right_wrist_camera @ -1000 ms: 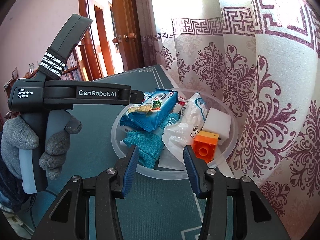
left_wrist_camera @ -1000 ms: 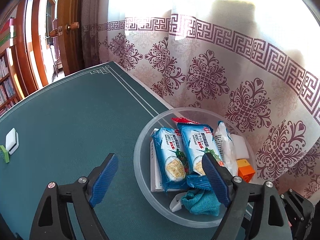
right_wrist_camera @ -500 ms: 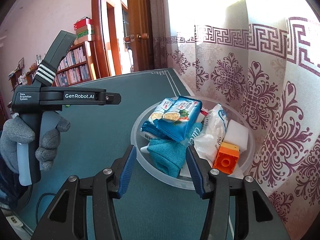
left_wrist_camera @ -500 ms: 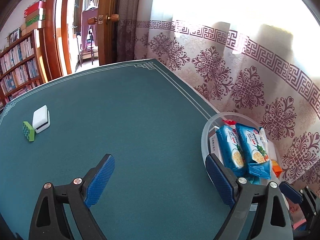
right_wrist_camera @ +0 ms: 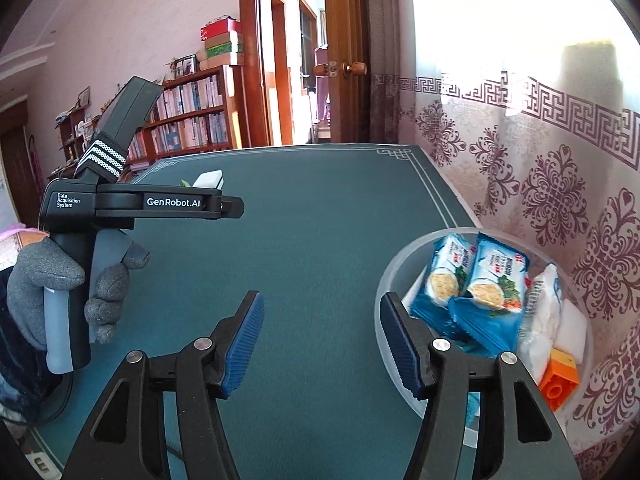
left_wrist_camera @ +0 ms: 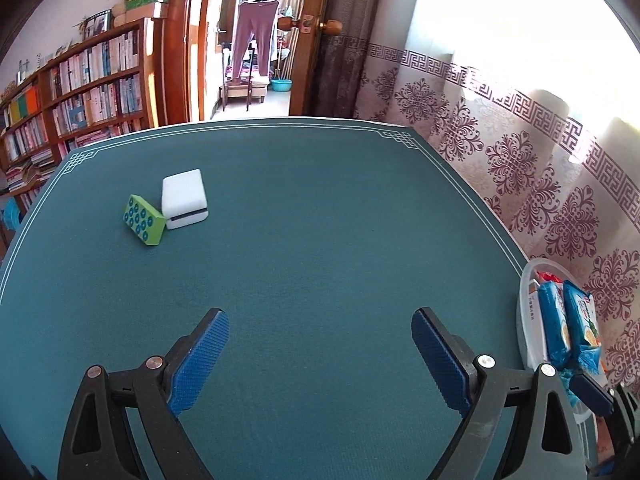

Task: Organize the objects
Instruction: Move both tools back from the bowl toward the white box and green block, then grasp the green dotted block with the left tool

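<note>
- A dark green table mat (left_wrist_camera: 320, 240) is seen from two cameras, each mounted on a hand-held gripper.
- The left gripper (left_wrist_camera: 320, 356) is spread wide, with nothing between its blue pads; its jaws have just been opening a little further.
- The right gripper (right_wrist_camera: 320, 340) is partly spread and also empty; its jaws have just been opening. It is placed just beside a clear plastic bowl (right_wrist_camera: 384, 300) at the mat's right edge, against a patterned curtain (right_wrist_camera: 540, 184).
- The bowl is already filled with blue snack packets (right_wrist_camera: 480, 280), a white bag, a white block and an orange brick (right_wrist_camera: 558, 376).
- Two loose items are left on the mat: a white sponge block (left_wrist_camera: 185, 199) and a green studded brick (left_wrist_camera: 143, 220), touching each other.
- From the left gripper, the pair lies ahead and to the left, toward the far corner of the mat. The sponge's long axis is set roughly along the line of approach, while the brick is angled across it.
- The pair is judged to be nearer the left hand; from the right gripper it is well apart and largely hidden behind the left tool and its grey-gloved hand (right_wrist_camera: 48, 288).
</note>
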Demonstrator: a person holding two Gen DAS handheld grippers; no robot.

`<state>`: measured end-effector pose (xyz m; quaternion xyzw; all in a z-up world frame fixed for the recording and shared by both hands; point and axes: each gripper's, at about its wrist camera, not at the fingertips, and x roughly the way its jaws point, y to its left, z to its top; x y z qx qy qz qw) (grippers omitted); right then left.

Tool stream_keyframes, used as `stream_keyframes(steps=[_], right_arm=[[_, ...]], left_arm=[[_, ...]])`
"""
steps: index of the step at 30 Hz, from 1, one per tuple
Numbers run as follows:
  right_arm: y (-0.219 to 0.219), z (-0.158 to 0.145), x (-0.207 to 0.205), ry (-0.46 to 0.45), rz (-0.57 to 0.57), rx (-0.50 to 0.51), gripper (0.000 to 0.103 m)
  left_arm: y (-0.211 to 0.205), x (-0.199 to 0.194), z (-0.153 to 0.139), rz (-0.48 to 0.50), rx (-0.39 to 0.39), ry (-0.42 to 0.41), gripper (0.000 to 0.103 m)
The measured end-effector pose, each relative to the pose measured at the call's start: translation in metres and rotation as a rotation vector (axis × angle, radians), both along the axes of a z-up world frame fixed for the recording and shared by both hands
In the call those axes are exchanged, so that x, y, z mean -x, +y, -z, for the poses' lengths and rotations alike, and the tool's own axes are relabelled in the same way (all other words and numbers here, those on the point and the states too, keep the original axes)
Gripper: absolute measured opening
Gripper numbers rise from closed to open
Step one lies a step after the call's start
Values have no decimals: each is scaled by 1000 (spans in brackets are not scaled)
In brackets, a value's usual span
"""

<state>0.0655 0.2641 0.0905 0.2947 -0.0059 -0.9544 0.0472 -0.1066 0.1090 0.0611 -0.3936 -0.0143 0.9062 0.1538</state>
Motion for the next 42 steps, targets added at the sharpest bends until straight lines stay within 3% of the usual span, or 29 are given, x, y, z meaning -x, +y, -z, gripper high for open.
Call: stream_keyframes(steps=[16, 25, 36, 42], right_arm=[[-49, 10, 55, -62, -95, 71, 62], [-56, 16, 68, -77, -100, 93, 62], [-52, 25, 79, -99, -70, 110, 62], [-52, 30, 85, -115, -55, 107, 62]], left_arm=[[-101, 51, 25, -272, -72, -100, 95], [-122, 79, 27, -347, -99, -108, 94], [-134, 120, 34, -399, -168, -132, 63], [-136, 131, 35, -403, -186, -116, 60]])
